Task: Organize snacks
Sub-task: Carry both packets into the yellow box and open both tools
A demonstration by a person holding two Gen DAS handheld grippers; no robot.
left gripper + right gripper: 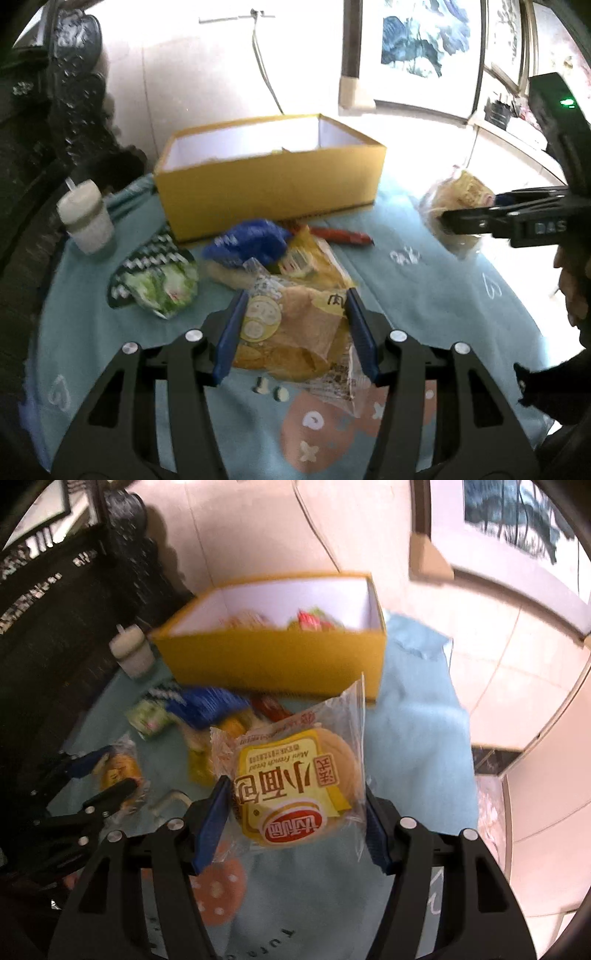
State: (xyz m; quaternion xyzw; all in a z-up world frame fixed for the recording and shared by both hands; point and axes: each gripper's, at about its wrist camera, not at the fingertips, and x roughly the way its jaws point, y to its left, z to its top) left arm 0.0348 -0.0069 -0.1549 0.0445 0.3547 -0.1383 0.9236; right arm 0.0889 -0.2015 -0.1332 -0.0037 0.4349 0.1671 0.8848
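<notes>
My left gripper (295, 306) is shut on a clear-wrapped bread snack (295, 332) with a yellow label, lifted above the light blue cloth. My right gripper (295, 794) is shut on a round mini French bread pack (295, 786) with a yellow and red label, also held off the table. The right gripper (465, 218) shows at the right edge of the left wrist view with its bread pack (454, 199). The left gripper (110, 771) shows at the lower left of the right wrist view. An open yellow box (269, 184) (273, 657) stands behind, with a few snacks inside.
Loose on the cloth (424, 295) in front of the box lie a blue packet (251, 240), a green and white packet (162, 280), a yellow packet (314, 262) and a red stick snack (340, 236). A white lidded cup (86, 218) stands at the left. Dark carved furniture (74, 92) rises behind it.
</notes>
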